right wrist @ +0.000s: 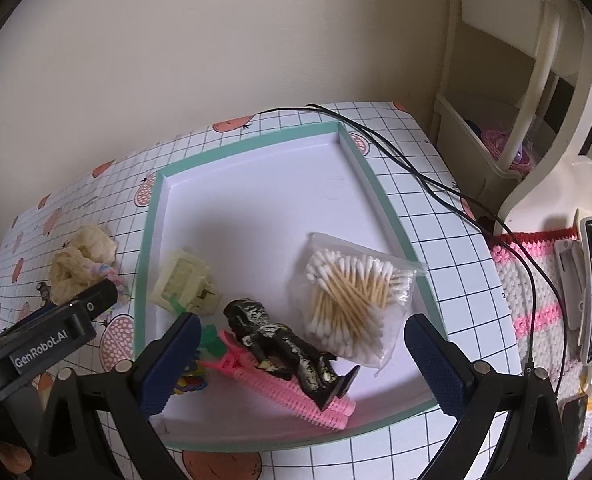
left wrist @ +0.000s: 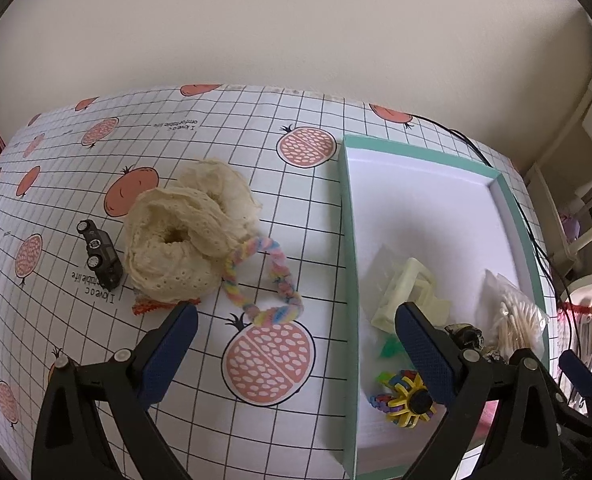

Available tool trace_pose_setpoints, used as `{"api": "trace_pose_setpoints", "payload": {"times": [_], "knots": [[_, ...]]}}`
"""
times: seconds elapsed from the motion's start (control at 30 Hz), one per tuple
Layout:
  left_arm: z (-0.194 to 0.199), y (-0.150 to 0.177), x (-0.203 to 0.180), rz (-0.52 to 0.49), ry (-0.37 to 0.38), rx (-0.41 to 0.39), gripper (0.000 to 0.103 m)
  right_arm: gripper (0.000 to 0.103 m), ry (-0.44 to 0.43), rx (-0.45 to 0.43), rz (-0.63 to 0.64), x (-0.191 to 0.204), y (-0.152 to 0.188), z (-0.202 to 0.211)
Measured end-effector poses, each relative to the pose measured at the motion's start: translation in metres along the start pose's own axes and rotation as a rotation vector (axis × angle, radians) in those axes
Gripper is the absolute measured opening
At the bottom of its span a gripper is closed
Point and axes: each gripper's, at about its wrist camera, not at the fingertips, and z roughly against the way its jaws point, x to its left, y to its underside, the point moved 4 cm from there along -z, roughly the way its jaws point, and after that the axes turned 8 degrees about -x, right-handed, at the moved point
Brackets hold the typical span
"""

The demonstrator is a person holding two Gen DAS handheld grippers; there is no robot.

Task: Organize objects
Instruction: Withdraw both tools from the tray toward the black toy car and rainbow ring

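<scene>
I hold my left tool point(left wrist: 296, 322) low over the worktop point(left wrist: 320, 184), wide open and holding nothing. My right tool point(right wrist: 302, 330) hangs over the box point(right wrist: 252, 146), wide open too. The cream cloth point(left wrist: 184, 236) lies at ten o'clock from my left tool.

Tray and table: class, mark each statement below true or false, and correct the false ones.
1. The bag of cotton swabs lies inside the tray. True.
2. The toy car lies inside the tray. False: it is on the tablecloth, beside the cream lace scrunchies.
3. The left tongs are shut on the pastel braided cord. False: they are open and hold nothing.
4. The dark figurine lies across the pink comb. True.
5. The right tongs are open. True.
</scene>
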Motion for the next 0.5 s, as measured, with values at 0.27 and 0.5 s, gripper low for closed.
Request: {"api": "trace_pose_setpoints", "payload": {"times": [0.27,0.5], "knots": [[0.006,-0.007,0.03,0.047,-0.029,-0.013,0.099,0.103,-0.011,-0.011,0.011,0.019,-0.003,0.004],[0.01,-0.013,0.069,0.11,-0.076,-0.027,0.099,0.103,-0.024,-0.011,0.045,0.044,-0.001,0.003]]}}
